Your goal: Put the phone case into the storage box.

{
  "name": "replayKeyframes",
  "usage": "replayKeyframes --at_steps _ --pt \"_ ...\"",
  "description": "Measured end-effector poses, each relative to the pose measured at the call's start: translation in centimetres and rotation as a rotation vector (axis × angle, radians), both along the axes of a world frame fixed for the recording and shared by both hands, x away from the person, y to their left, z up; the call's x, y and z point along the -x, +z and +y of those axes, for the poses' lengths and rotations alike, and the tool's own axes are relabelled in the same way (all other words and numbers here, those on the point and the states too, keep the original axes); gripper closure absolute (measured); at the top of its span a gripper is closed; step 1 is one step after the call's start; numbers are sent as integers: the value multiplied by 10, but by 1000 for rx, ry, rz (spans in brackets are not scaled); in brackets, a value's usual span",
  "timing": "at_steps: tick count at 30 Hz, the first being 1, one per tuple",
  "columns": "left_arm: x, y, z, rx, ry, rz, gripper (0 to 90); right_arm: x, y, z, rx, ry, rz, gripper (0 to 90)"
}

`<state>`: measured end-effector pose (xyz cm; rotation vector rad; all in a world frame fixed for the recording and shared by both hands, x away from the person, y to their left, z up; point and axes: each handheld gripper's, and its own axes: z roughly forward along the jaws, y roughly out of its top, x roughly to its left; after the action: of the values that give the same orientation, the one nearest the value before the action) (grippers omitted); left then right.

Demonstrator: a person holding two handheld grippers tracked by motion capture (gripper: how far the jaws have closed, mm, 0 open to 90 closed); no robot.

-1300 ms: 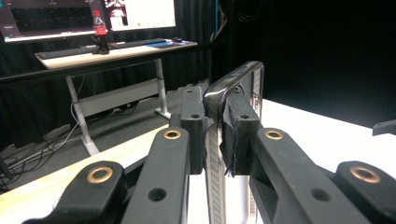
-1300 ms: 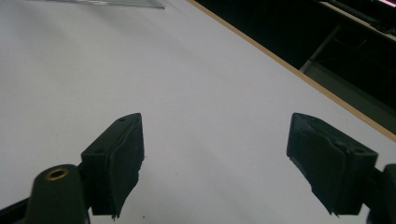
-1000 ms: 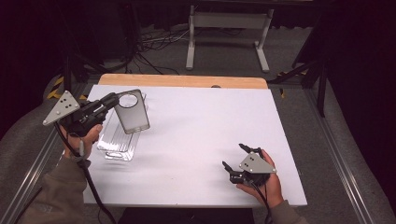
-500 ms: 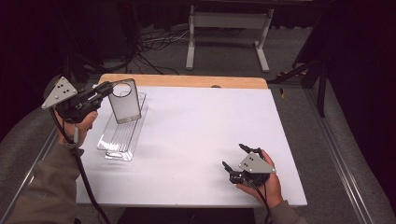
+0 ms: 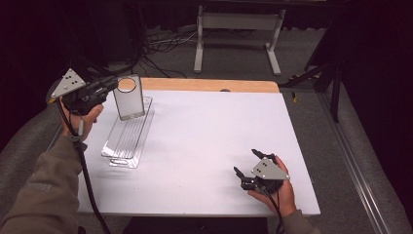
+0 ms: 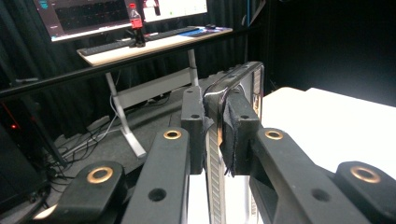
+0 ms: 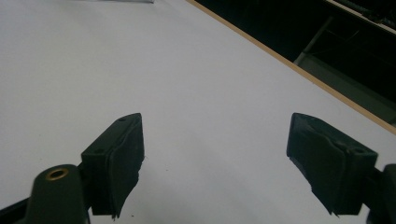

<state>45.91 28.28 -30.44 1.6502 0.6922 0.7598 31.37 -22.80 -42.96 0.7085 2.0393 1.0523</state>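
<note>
A clear phone case (image 5: 129, 101) with a round camera cut-out hangs upright over the far left of the white table (image 5: 209, 136). My left gripper (image 5: 115, 86) is shut on the case's left edge. In the left gripper view the case (image 6: 239, 80) stands edge-on, squeezed between the two pads (image 6: 238, 130). Below it a clear plastic packaging tray (image 5: 127, 141) lies flat on the table. Near the front right corner my right gripper (image 5: 247, 162) rests in the person's hand. The right gripper view shows it (image 7: 215, 158) open, its jaws wide apart over bare tabletop.
A wooden strip (image 5: 209, 85) runs along the table's far edge. Beyond it stand a white frame's legs (image 5: 234, 36) and floor cables (image 5: 160, 53). A desk with monitors and a cola bottle (image 6: 136, 25) shows farther off. A metal rail (image 5: 350, 161) runs along the right.
My left gripper has carried the clear case away from me and to the left, and the case has turned more upright. The right gripper has stayed still.
</note>
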Motion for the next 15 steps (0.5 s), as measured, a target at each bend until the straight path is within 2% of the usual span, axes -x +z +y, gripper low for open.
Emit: replayKeyframes --at_steps 7,10,13,15 --pt "-14 -6 -1 11 -16 6 804 5 -1 -5 -12 -22 13 199" --pt "-23 -8 -4 -17 -20 19 804 7 0 -6 -25 -29 14 199" --pt "-31 -11 -6 -27 -12 29 804 8 -2 -8 -17 -32 18 199" --pt "-37 -12 -6 -52 -2 28 804 8 -3 -9 -17 -35 24 199"
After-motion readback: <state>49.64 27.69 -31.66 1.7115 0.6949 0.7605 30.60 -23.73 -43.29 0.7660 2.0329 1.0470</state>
